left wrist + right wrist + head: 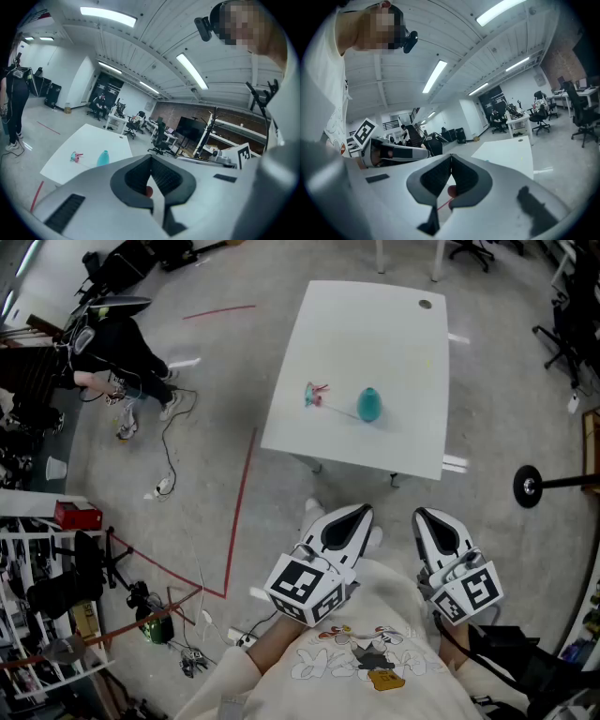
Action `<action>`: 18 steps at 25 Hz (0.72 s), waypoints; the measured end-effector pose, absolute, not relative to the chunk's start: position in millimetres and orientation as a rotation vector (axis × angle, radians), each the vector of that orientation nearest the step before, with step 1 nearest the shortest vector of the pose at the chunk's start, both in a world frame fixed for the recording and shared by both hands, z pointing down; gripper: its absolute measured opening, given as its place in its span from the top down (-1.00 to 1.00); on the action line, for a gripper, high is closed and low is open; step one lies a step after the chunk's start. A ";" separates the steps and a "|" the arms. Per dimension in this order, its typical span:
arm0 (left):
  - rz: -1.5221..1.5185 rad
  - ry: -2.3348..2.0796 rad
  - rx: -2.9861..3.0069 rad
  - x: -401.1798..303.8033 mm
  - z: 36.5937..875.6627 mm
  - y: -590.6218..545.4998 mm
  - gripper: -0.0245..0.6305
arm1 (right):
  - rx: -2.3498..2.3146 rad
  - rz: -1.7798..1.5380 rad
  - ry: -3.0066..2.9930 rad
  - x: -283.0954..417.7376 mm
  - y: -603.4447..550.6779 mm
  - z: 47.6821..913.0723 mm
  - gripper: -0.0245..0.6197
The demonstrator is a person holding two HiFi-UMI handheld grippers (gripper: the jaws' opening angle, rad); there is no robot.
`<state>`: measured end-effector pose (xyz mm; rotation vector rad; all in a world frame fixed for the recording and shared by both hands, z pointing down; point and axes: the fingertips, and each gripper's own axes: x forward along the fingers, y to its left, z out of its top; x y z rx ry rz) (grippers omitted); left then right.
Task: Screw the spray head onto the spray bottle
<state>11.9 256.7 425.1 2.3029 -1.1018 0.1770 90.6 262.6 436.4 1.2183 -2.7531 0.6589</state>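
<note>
A teal spray bottle stands on the white table, and a teal-and-pink spray head lies just left of it. In the left gripper view the bottle and spray head show far off on the table. My left gripper and right gripper are held close to the person's chest, well short of the table. Both are shut with nothing between the jaws. The right gripper view shows only the table's far part.
A person in black stands at the left by cables on the floor. Red tape lines mark the concrete. Shelving is at lower left and a round stand base at right. Office chairs stand beyond the table.
</note>
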 end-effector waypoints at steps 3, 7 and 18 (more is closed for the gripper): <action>0.200 -1.194 2.284 10.8 445.8 227.0 0.91 | 1.207 0.715 -2.747 105.7 234.2 462.7 0.90; 0.209 -1.209 2.238 -0.4 481.3 186.9 0.91 | 1.251 0.769 -2.690 112.1 190.8 489.5 0.90; 0.764 -1.092 2.735 -64.5 679.2 -6.7 -0.42 | 1.278 0.696 -2.501 8.4 57.9 457.0 0.90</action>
